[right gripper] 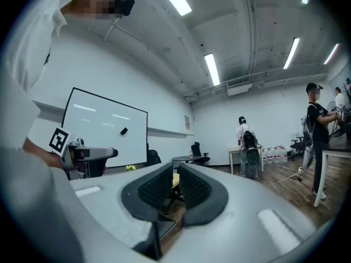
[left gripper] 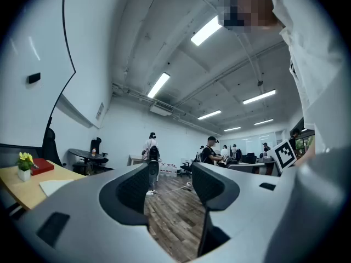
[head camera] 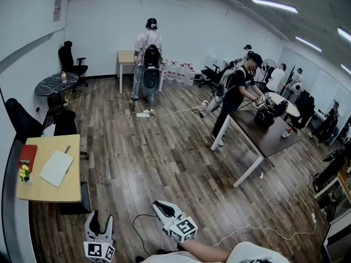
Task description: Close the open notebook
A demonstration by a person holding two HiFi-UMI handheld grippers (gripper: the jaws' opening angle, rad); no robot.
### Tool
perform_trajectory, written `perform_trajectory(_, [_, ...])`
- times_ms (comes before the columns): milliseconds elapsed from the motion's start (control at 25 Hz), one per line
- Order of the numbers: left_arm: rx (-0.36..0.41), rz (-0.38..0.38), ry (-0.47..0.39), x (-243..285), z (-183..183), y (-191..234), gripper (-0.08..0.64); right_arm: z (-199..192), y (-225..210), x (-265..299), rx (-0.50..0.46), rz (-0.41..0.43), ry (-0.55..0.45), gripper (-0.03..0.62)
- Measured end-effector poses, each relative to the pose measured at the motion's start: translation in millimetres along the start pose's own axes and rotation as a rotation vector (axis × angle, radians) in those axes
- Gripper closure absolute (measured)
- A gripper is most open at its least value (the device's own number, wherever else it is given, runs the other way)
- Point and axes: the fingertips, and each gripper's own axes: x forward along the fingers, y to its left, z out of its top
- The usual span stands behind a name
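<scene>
Head view shows me the notebook (head camera: pixel 56 167) whole: white, flat on the wooden surface (head camera: pixel 52 193) at left, near a red book (head camera: pixel 27 156) and yellow flowers (head camera: pixel 24 173). Gripper views settle states: left gripper (left gripper: pixel 173 186) released, right gripper (right gripper: pixel 175 188) clenched, both empty, well apart from the surface. Black chair (head camera: pixel 66 124) stands at its far end.

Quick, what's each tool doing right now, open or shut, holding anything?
Left tool: open, nothing between its jaws.
Right tool: shut, holding nothing.
</scene>
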Motion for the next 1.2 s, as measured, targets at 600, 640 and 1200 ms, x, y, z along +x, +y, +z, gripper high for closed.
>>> perform_trajectory(600, [0.009, -0.016, 0.05, 0.8, -13.9, -26.7, 0.334, 8.2, -22.5, -11.9, -0.005, 0.021, -0.013, 0.255])
perform_trajectory(640, [0.01, -0.02, 0.051, 2.1, -12.0, -28.5, 0.333, 8.8, -23.6, -11.4, -0.004, 0.021, -0.011, 0.231])
perform_trajectory(1200, [0.012, 0.002, 0.053, 12.1, -15.9, -36.7, 0.334, 8.5, -41.9, -22.9, 0.017, 0.024, -0.017, 0.196])
